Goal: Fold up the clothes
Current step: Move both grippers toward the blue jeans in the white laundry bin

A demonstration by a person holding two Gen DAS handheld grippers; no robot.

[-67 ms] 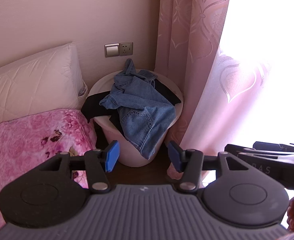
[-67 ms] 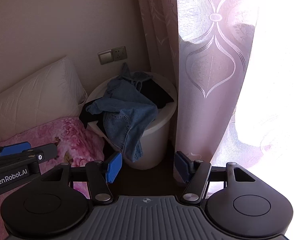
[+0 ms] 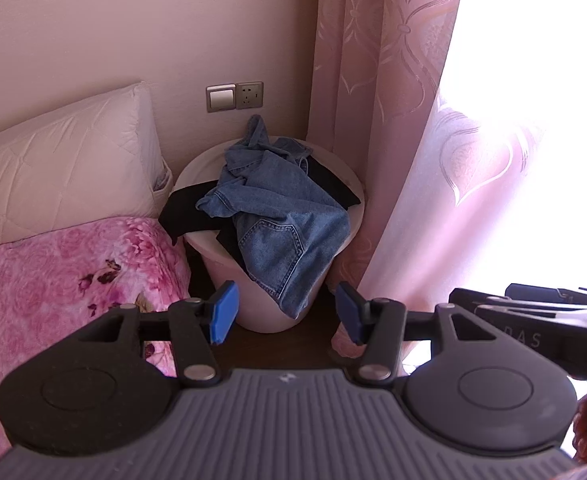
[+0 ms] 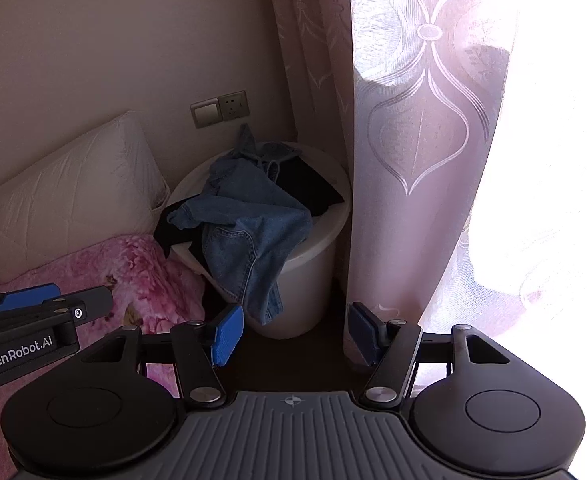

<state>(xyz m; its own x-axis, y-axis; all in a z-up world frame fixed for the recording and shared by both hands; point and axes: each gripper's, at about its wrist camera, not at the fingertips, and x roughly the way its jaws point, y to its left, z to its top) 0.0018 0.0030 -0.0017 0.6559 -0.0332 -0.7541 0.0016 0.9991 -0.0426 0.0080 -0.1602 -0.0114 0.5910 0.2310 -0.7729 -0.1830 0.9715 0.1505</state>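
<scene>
While the blue-padded fingers of the left gripper point(image 3: 284, 317) and the right gripper point(image 4: 295, 334) stand spread apart and grasp nothing, both point at the white laundry bin point(image 3: 335, 254) standing between bed point(image 3: 73, 276) and curtain point(image 3: 373, 120). A pair of crumpled jeans point(image 3: 285, 216) spills over its rim atop black clothes point(image 3: 185, 210). Nothing here lies folded, so I judge picking a garment is in hand: close on loose denim and lift it clear.

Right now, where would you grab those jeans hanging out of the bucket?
Probably the bunched denim on top of the jeans, coming down from above and the front. That fold stands proud of the bucket, while the hanging leg lies flat against its wall. Both grippers are open and empty.
</scene>
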